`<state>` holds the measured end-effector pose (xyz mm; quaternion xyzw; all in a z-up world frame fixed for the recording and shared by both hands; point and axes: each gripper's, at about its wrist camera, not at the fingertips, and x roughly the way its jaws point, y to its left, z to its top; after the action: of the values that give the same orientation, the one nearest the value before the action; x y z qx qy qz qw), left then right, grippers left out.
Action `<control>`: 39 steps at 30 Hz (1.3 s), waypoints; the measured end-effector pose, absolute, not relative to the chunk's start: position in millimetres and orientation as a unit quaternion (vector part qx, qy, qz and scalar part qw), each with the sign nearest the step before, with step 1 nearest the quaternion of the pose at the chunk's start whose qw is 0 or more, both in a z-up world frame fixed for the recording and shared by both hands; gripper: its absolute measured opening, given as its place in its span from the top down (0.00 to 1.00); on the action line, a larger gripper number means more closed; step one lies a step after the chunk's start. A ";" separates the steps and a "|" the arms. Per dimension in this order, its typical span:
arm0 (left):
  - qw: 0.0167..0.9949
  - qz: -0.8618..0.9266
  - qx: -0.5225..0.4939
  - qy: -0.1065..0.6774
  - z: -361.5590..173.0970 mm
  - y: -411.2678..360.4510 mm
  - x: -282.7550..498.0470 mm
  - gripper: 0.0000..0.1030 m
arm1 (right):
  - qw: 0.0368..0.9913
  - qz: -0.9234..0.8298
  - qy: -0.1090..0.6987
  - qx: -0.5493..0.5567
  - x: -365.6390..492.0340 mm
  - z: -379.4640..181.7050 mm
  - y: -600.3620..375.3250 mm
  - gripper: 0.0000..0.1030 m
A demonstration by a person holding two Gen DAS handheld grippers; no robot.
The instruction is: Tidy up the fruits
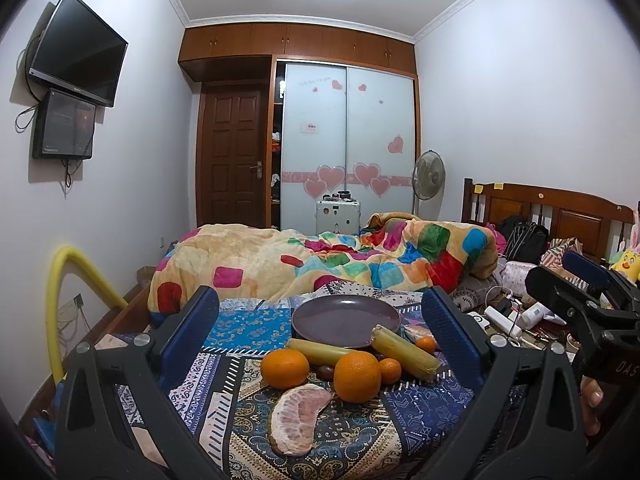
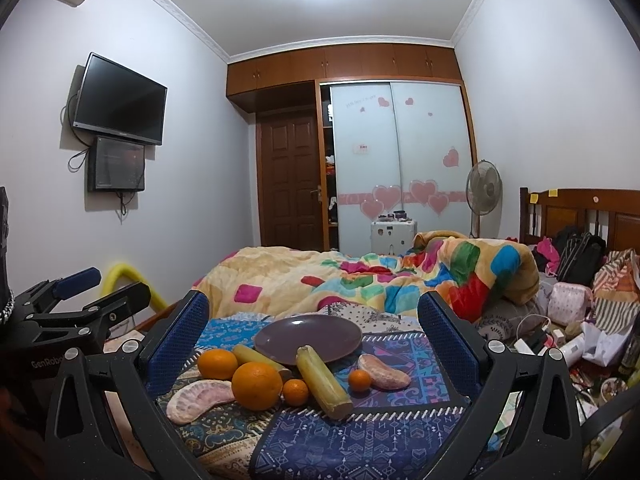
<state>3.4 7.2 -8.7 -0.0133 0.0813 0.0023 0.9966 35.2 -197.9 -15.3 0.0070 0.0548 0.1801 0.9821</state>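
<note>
Both grippers hover low over the patterned cloth (image 2: pixel 340 440), each with its blue-padded jaws spread wide and nothing between them. The left gripper (image 1: pixel 320 332) frames the whole fruit cluster; the right gripper (image 2: pixel 314 340) does the same from slightly further right.

Working left to right in the right wrist view: a peeled pomelo segment (image 2: pixel 198 398) lies nearest on the left, touching the large orange (image 2: pixel 256 386) in front; a second orange (image 2: pixel 218 364) sits behind it, against a yellow sugarcane piece (image 2: pixel 260 356). Next come a small tangerine (image 2: pixel 296 392), then a second sugarcane piece (image 2: pixel 324 382) whose far end overlaps the rim of the empty purple plate (image 2: pixel 308 338). Right of it are another small tangerine (image 2: pixel 359 381) and a second pomelo segment (image 2: pixel 384 372). In the left wrist view a dark small object (image 1: pixel 326 371), possibly a date, shows between the oranges, though it is too shadowed to tell.

Nothing is on the plate yet, so the task looks barely started. A sensible first pick is the front orange: centre the jaws on its widest girth, close gently, and lift straight up so the touching pomelo is not dragged. The pomelo segments look soft and should be squeezed lightly across the thick middle.
</note>
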 end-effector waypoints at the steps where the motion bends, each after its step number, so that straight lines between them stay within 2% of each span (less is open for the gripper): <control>1: 0.997 0.003 -0.013 0.081 -9.0 7.1 3.4 0.00 | 0.982 0.180 0.055 0.007 35.4 -15.4 -197.9 0.00; 39: 0.996 0.001 -0.013 0.085 -11.2 1.0 7.6 0.00 | 0.982 0.182 0.056 0.011 37.1 -15.5 -196.1 0.00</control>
<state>7.6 1.0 -11.2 -0.0130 0.0850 0.0006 0.9963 37.1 -196.1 -15.5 0.0106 0.0556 0.1815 0.9818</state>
